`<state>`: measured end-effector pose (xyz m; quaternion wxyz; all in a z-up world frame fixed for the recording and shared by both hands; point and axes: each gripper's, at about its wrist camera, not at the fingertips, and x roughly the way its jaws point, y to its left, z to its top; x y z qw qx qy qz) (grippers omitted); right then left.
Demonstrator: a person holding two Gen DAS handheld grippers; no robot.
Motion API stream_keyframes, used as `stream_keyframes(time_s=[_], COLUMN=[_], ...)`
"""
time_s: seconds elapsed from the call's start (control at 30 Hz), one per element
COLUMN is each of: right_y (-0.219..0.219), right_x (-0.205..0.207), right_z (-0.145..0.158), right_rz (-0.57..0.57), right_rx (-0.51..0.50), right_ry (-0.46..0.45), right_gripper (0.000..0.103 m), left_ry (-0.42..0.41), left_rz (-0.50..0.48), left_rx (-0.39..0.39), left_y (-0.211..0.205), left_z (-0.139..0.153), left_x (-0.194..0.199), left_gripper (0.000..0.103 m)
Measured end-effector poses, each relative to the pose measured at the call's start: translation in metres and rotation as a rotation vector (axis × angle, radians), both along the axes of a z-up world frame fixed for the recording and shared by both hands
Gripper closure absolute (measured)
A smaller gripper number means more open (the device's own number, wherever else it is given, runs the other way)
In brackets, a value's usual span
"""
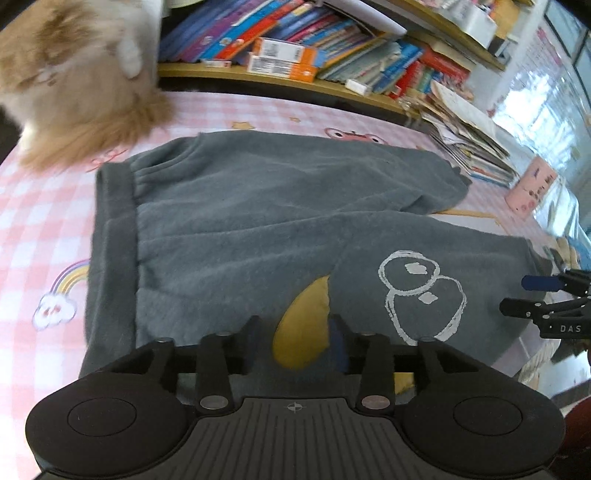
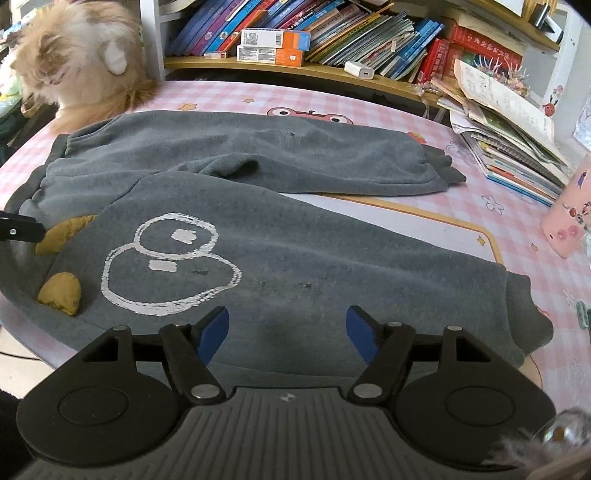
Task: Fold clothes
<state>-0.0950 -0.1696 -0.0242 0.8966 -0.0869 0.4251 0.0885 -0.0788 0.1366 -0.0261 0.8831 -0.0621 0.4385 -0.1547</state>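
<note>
Grey fleece trousers (image 1: 240, 221) lie flat on the pink checked tabletop (image 1: 44, 206), waistband (image 1: 110, 240) to the left and both legs running right. A white ring print (image 1: 421, 291) marks the near leg, beside a yellow pocket lining (image 1: 303, 332). My left gripper (image 1: 295, 328) hovers low over that lining, jaws apart and gripping nothing. In the right wrist view my right gripper (image 2: 287, 326) stands open above the near leg (image 2: 332, 258), just right of the print (image 2: 166, 258). It also shows at the right edge of the left wrist view, right gripper (image 1: 524, 295).
A fluffy ginger cat (image 2: 81, 55) sits at the table's far left corner, touching the trousers. A shelf of books (image 2: 295, 33) runs along the back. A stack of books and papers (image 2: 509, 129) and a pink cup (image 2: 569, 221) stand at the right.
</note>
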Motion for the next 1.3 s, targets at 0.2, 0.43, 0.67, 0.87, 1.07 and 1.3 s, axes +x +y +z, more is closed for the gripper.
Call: stream_keyframes(time_s=[0.2,0.43,0.67,0.87,1.07,1.3], right_y=[0.018,0.017,0.008,-0.017,-0.053,-0.089], right_x=[-0.007,-0.004,0.015,0.052,0.103,0.182], right_z=[0.009,0.017,0.031,0.038,0.041,0.049], right_rz=[0.002,-0.005,0.072,0.130,0.235,0.374], right_rx=[-0.038,-0.034,0.004,0.009,0.002,-0.101], right_ry=[-0.021,0.006,0.000,-0.026,-0.048,-0.040], right_gripper=[0.016,0.015,0.014,0.014,0.014,0.014], left_ry=[-0.069,-0.069,-0.060,-0.063,-0.065,-0.065], left_rz=[-0.109,-0.118,-0.058,-0.023,0.027,0.080], left_rx=[0.020,0.008,-0.003,0.040,0.081,0.182], left_y=[-0.009,0.001,0.012,0.002,-0.014,-0.028], left_z=[0.004,0.005,0.009,0.012,0.022,0.034], left_x=[0.001,0.000,0.005,0.013,0.032,0.081], left_gripper=[0.033,0.029,0.028,0.028,0.027,0.025])
